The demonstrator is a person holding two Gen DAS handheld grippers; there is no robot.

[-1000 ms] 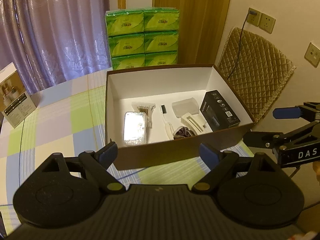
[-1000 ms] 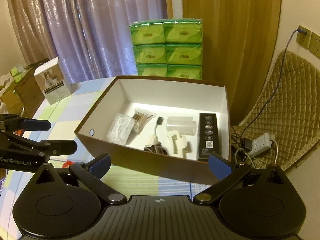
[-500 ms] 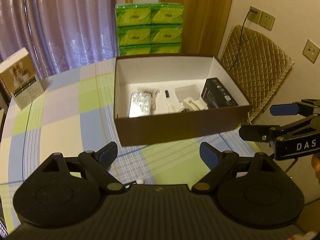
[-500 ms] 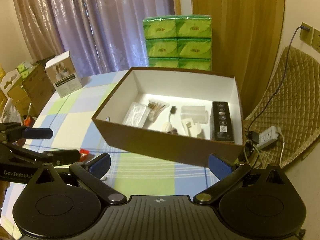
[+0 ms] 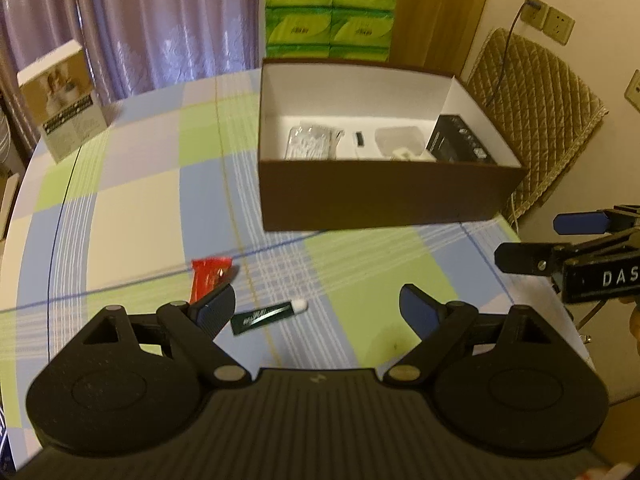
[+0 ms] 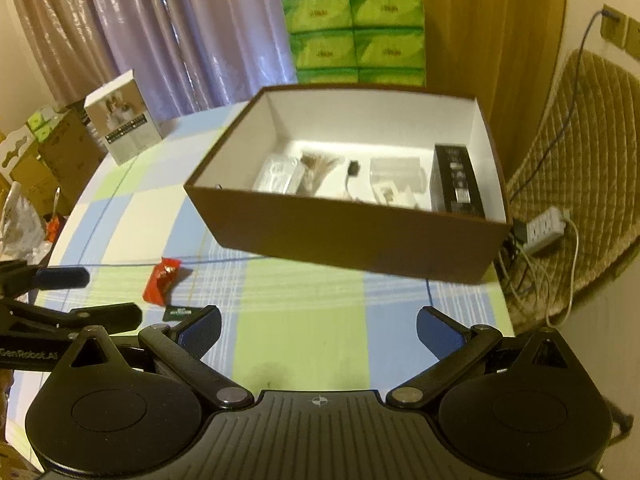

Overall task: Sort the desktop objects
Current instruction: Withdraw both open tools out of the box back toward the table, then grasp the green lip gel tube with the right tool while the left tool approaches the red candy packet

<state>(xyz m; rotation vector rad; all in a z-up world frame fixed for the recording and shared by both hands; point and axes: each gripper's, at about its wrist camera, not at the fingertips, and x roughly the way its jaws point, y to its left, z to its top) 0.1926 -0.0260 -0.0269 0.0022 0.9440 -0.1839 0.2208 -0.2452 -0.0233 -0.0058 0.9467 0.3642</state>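
Beside the red packet (image 5: 209, 278), only the left wrist view shows the tube's white cap (image 5: 299, 304).

Both wrist views look forward and down across the checked tablecloth (image 5: 132, 208), sharing the open brown cardboard box (image 6: 352, 236) ahead

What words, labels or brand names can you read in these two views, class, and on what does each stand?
"DAS": on the right hand-held gripper, left wrist view; cut off at the frame edge.
"GenRobot.AI": on the left hand-held gripper, right wrist view.
Too small or blurred to read: green tissue packs, photo carton, black box, dark tube, red packet.
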